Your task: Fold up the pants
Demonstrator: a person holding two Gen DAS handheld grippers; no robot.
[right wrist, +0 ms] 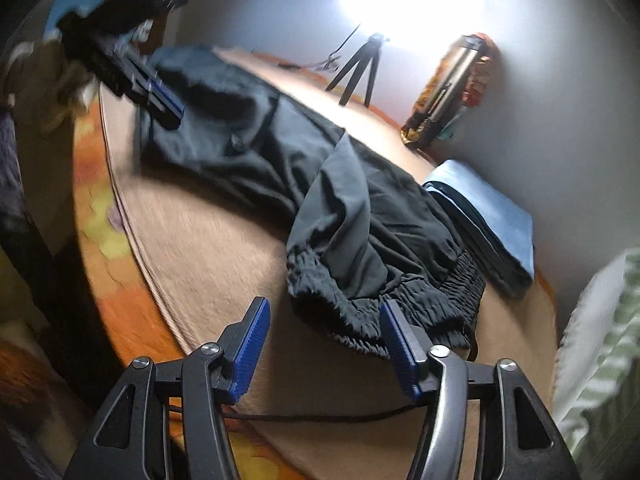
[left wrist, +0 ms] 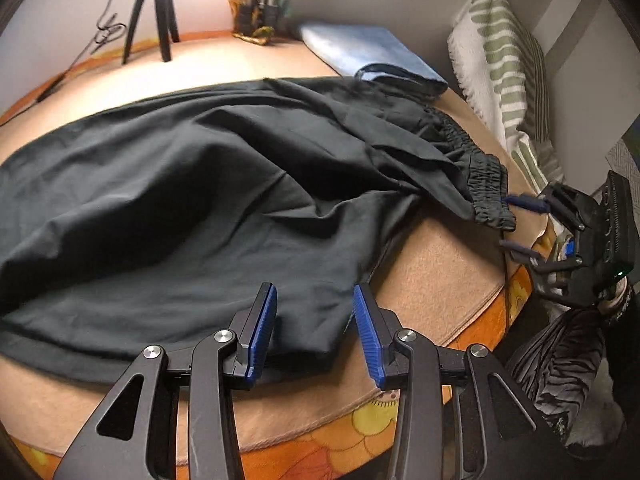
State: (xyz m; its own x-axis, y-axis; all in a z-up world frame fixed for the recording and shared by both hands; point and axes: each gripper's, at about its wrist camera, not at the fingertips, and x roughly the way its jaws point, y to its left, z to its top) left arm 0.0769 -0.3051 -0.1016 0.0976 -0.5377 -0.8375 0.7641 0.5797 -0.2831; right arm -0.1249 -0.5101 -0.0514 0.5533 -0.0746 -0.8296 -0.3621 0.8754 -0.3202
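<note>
Black pants (left wrist: 192,200) lie rumpled across a tan blanket (left wrist: 432,280) on a bed. Their elastic waistband (left wrist: 486,184) is at the right; in the right wrist view the waistband (right wrist: 360,316) lies just ahead. My left gripper (left wrist: 314,296) is open, its blue pads either side of the pants' near edge by a leg. My right gripper (right wrist: 324,312) is open just short of the waistband, nothing between its pads. It shows in the left wrist view (left wrist: 520,224) at the right, open. The left gripper shows in the right wrist view (right wrist: 160,100), blurred.
A folded blue cloth (left wrist: 368,52) lies at the back beside the pants. A striped pillow (left wrist: 504,72) leans at the right wall. A small black tripod (left wrist: 156,12) and a bundle of tripod legs (left wrist: 260,0) stand at the far side. An orange flowered sheet (left wrist: 360,432) edges the bed.
</note>
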